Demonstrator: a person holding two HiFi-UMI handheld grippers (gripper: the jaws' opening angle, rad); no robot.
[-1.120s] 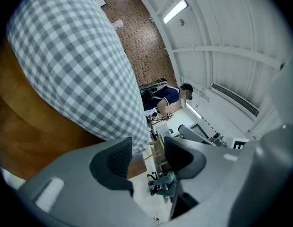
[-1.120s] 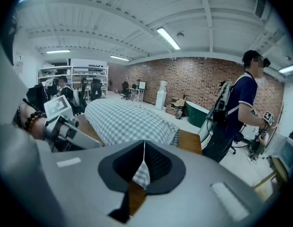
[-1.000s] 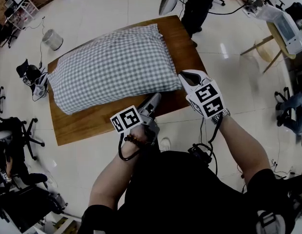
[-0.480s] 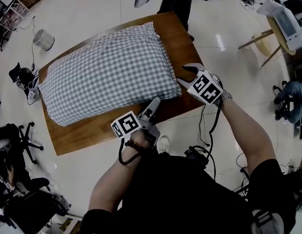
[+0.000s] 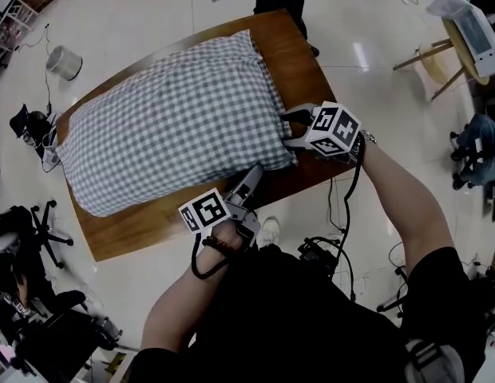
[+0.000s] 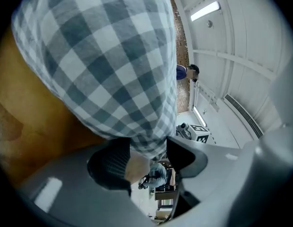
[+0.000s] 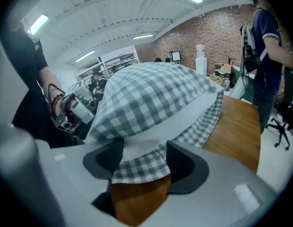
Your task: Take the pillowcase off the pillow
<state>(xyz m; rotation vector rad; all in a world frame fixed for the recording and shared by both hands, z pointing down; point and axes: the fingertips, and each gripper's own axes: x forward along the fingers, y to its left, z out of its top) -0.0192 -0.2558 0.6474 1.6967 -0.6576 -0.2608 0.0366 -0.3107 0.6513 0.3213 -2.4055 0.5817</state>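
My right gripper (image 5: 290,131) has just spread its jaws wide around the open hem of the pillowcase (image 5: 168,122), where the white pillow (image 7: 179,113) shows. My left gripper (image 5: 254,172), jaws just narrowing but not pinching, straddles the near corner on the table (image 5: 299,58), probably to anchor it.

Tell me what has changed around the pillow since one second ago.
The right gripper came down to the open end of the pillowcase; its fingers have just been opening, and the hem lies between them, not pinched. The left gripper moved in to the near edge; its fingers have just been closing, with fabric between them, no firm grip visible. The pillowcase and the table stayed in place.
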